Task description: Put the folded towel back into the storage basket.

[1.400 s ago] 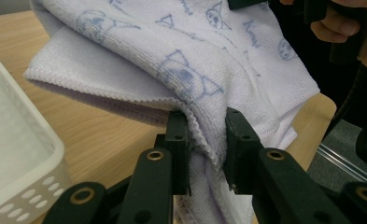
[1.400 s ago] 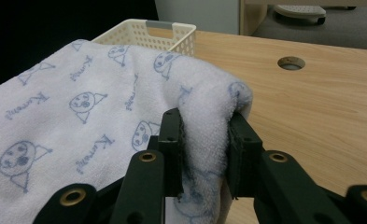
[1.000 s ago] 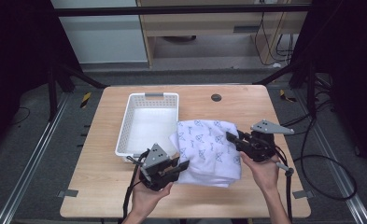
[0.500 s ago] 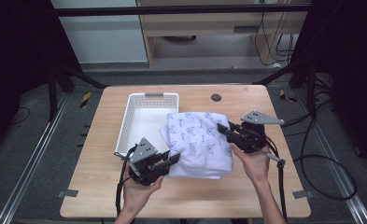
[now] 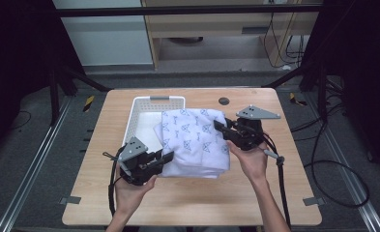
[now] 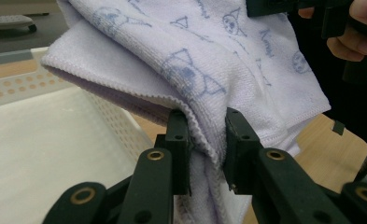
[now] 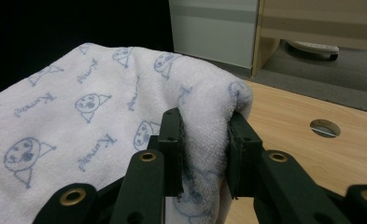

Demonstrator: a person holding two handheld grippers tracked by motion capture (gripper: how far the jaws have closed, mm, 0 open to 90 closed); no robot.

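Basket [image 5: 144, 126] looks bare where I see its floor; folded towel [image 5: 195, 140] overlaps its right rim, my left gripper [image 5: 164, 158] and right gripper [image 5: 220, 126] each clenched on an edge

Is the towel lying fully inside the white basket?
No, the towel is pinched by both grippers and lies mostly over the table, overlapping only the white basket's right edge.
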